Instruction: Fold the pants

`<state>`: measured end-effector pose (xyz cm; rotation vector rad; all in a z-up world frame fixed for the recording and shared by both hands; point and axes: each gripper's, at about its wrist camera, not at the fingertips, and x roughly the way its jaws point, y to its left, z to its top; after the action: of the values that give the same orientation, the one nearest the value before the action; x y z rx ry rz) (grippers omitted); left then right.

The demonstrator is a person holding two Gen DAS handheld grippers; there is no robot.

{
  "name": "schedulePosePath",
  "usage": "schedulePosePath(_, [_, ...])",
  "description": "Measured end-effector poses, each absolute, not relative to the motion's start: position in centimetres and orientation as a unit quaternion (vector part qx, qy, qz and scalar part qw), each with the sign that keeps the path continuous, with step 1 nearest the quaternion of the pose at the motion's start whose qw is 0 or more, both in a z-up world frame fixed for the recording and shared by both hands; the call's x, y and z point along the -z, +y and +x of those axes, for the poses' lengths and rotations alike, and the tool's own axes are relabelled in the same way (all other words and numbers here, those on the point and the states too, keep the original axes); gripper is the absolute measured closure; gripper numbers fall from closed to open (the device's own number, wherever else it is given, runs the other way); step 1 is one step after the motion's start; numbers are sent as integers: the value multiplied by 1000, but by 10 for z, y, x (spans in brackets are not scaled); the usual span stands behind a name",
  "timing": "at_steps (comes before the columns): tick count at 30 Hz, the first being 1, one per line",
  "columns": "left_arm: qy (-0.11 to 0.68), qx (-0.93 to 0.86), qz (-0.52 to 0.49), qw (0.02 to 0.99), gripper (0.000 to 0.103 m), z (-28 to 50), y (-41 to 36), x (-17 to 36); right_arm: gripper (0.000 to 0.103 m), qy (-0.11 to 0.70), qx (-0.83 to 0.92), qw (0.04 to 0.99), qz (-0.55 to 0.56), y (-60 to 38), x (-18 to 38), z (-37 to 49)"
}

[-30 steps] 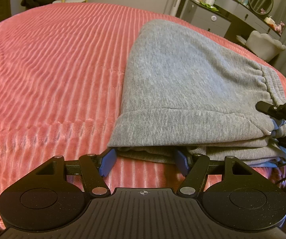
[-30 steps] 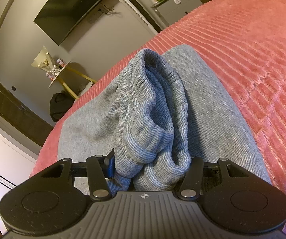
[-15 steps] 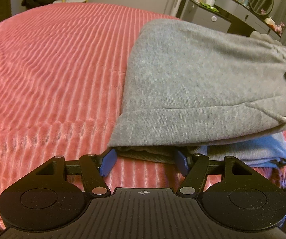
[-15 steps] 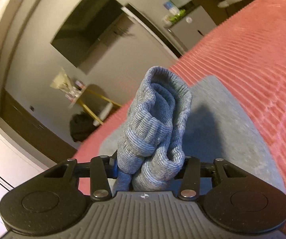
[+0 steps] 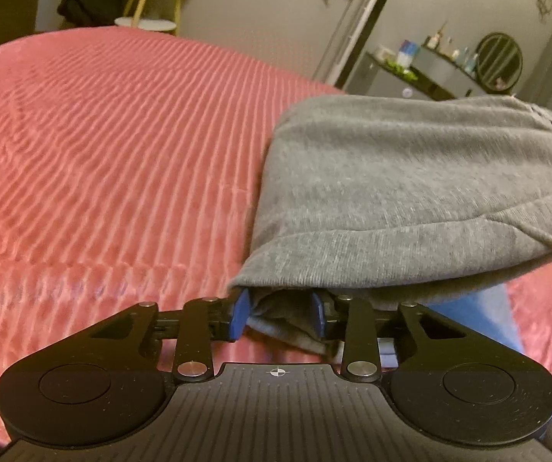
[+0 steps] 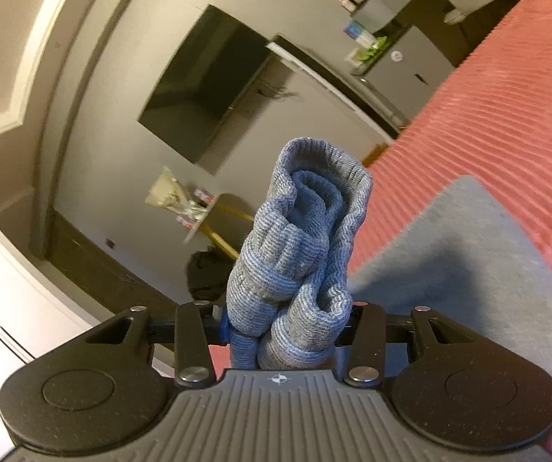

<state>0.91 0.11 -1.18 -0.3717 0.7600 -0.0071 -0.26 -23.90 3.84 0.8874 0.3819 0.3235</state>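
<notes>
The grey ribbed-knit pants (image 5: 410,192), already folded into a thick stack, lie on the coral-pink ribbed bedspread (image 5: 102,161), with their near end coming up off it. The left gripper (image 5: 279,313) has its blue pads on either side of the bunched lower layers at the near hem; its jaws are closing, with cloth between them, and from here the pads look to be pressing on the fabric. The right gripper (image 6: 287,327) is clamped on the gathered, elastic-ribbed waistband end (image 6: 299,246), which stands up in a thick roll between its fingers, raised clear of the bedspread while the rest of the garment trails down behind it.

To my eye this is the lifting part of a further fold: both near corners taken up, ready to be carried over the far part of the stack. The next move would call for both hands to travel together at even height, so the layers do not slide apart, and for the left grip to be firm before anything is pulled.

Beyond the bed stand a dark wall-mounted television screen (image 6: 199,92), a grey dresser (image 5: 429,81) with small bottles and a round mirror (image 5: 499,61). The bottle labels are too small to read; no writing or brand is legible anywhere.
</notes>
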Motion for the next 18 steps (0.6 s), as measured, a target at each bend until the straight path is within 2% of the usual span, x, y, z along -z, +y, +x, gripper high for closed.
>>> schedulePosePath(4, [346, 40, -146, 926, 50, -2, -14, 4, 60, 162, -168, 877, 420, -233, -53, -2])
schedulePosePath(7, [348, 65, -96, 930, 46, -4, -32, 5, 60, 158, -165, 881, 415, -234, -57, -2])
schedulePosePath(10, [370, 47, -61, 926, 49, 1, -42, 12, 60, 161, -153, 881, 417, -239, -53, -4])
schedulePosePath(18, [351, 65, -117, 927, 50, 2, -25, 5, 60, 191, -102, 870, 443, -268, -23, 4])
